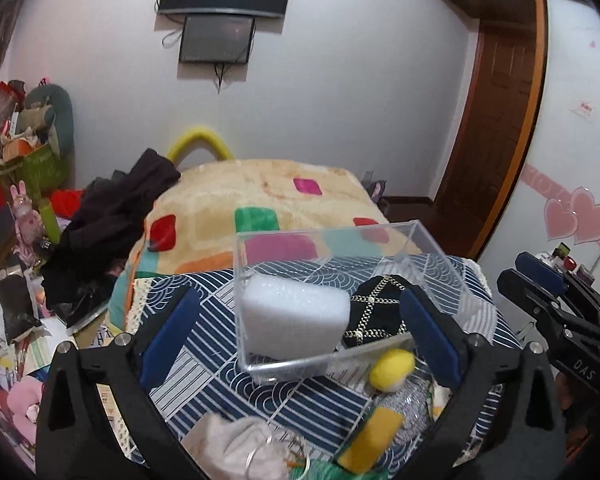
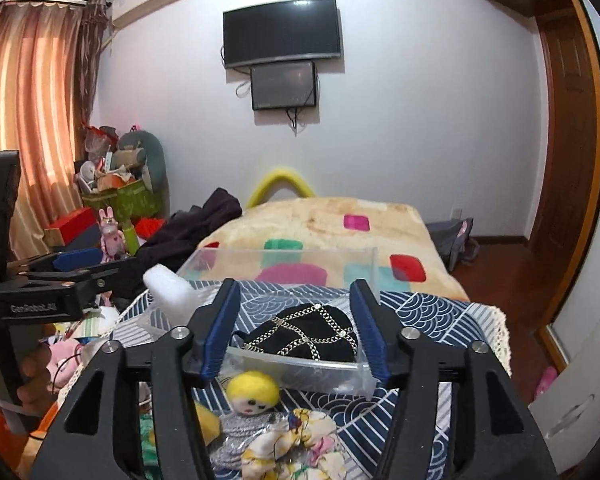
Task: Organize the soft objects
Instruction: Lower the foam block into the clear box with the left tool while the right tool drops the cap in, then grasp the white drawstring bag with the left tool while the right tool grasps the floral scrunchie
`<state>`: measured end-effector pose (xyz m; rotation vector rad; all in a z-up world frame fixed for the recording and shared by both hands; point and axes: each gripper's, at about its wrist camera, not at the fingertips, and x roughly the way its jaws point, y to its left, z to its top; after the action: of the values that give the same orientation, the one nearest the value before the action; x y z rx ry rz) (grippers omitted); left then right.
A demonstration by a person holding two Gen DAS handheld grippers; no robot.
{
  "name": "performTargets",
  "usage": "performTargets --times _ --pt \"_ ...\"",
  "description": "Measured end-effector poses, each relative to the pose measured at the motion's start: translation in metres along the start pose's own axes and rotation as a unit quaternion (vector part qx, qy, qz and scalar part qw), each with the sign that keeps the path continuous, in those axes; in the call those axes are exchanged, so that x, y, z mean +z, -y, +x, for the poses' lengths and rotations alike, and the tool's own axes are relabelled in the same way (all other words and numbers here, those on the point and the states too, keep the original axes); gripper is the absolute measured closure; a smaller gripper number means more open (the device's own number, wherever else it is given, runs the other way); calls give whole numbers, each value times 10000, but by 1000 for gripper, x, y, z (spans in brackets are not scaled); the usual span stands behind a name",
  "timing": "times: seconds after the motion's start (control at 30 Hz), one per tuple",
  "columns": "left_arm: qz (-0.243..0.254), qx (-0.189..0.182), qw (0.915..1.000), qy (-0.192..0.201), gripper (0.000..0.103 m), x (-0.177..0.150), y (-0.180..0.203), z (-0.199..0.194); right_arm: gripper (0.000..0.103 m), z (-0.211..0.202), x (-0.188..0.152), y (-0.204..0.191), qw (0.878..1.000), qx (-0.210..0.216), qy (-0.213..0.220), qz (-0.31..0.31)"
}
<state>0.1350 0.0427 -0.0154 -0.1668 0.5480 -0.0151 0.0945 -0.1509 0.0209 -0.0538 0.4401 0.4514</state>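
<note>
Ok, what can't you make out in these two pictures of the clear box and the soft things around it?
- Doll: in the left wrist view only its yellow head shows; the right finger of the left hand-held gripper covers the body.
- White sponge: in the right wrist view, mostly behind the right hand-held gripper.
- Yellow sponge: cut off by the bottom edge.
- Black pouch: its lower edge is blurred by the box wall.
</note>
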Motion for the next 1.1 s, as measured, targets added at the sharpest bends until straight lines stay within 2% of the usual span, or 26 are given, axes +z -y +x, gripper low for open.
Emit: performTargets --times 0.07,0.17,0.47,0.63,0.83,0.93,1.1 --pt "-14 -8 10000 58 1 -4 -4 -12 39 -9 -1 -3 9999 -23 93 -53" --pt "-39 -41 10000 63 0 -13 -11 -22 36 -19 -5 -6 9997 -85 208 -137" --pt "21 187 9988 -443 0 -59 -28 -15 30 -28 -34 -15 9996 -233 48 -183" --pt "14 52 9974 -722 0 -89 -35 -6 30 -14 -59 -12 9988 -289 -390 -113" --pt "74 155 9937 -1105 0 -117 -35 15 30 4 -81 -4 9957 -236 -892 87" --pt "23 273 9927 -1176 0 -122 -37 25 30 12 -91 -1 9933 -157 -1124 229" --pt "-202 233 9933 -1114 1 -121 -46 33 30 21 -103 5 9881 58 -1458 476"
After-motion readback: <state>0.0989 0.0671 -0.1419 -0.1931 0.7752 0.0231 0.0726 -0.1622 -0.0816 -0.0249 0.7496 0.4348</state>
